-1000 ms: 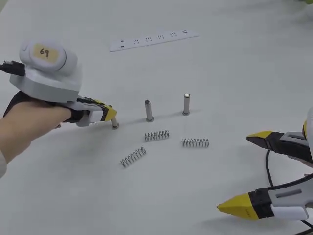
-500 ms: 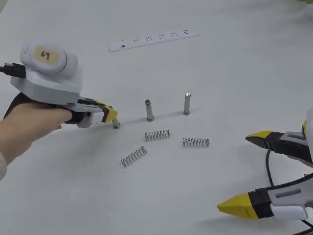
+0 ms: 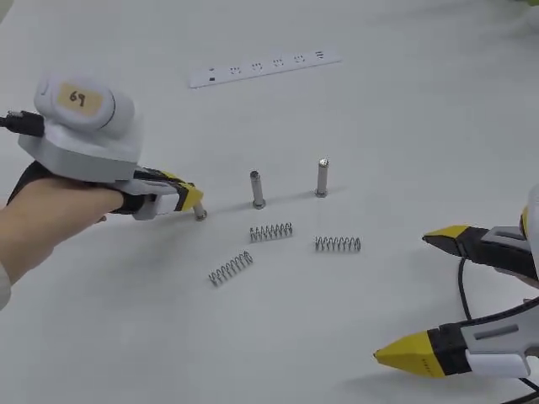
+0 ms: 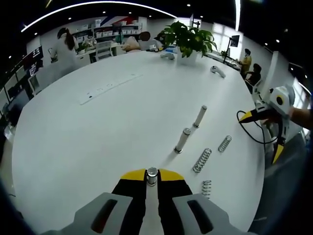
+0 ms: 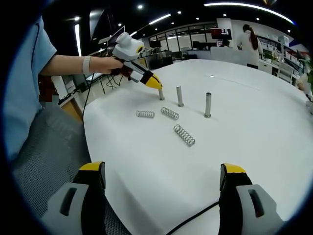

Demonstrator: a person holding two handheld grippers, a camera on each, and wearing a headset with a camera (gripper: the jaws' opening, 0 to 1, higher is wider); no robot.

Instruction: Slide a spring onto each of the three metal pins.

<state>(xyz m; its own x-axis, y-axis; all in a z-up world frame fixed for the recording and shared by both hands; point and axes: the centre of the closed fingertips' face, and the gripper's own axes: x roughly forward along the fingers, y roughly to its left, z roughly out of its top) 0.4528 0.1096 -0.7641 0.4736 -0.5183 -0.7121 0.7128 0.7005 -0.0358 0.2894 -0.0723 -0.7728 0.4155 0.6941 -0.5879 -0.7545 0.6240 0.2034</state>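
Note:
Three short metal pins stand on the white table: a left pin (image 3: pixel 200 213), a middle pin (image 3: pixel 257 190) and a right pin (image 3: pixel 322 178). My left gripper (image 3: pixel 194 198) is shut on the left pin (image 4: pixel 152 176), its yellow tips pinching it near the top. Three springs lie flat in front of the pins: one (image 3: pixel 230 268) nearest me, one (image 3: pixel 270 232) in the middle, one (image 3: pixel 338 244) to the right. My right gripper (image 3: pixel 410 295) hovers open at the lower right, well away from the springs (image 5: pixel 184 134) and holding nothing.
A white power strip (image 3: pixel 265 67) lies flat at the far side of the table. A black cable (image 3: pixel 466 295) trails between the right gripper's jaws. In the gripper views, a potted plant (image 4: pixel 188 40) and people stand beyond the table.
The left gripper and the pin in it have barely shifted, a touch to the right. The right gripper, the other pins and the springs have stayed put.

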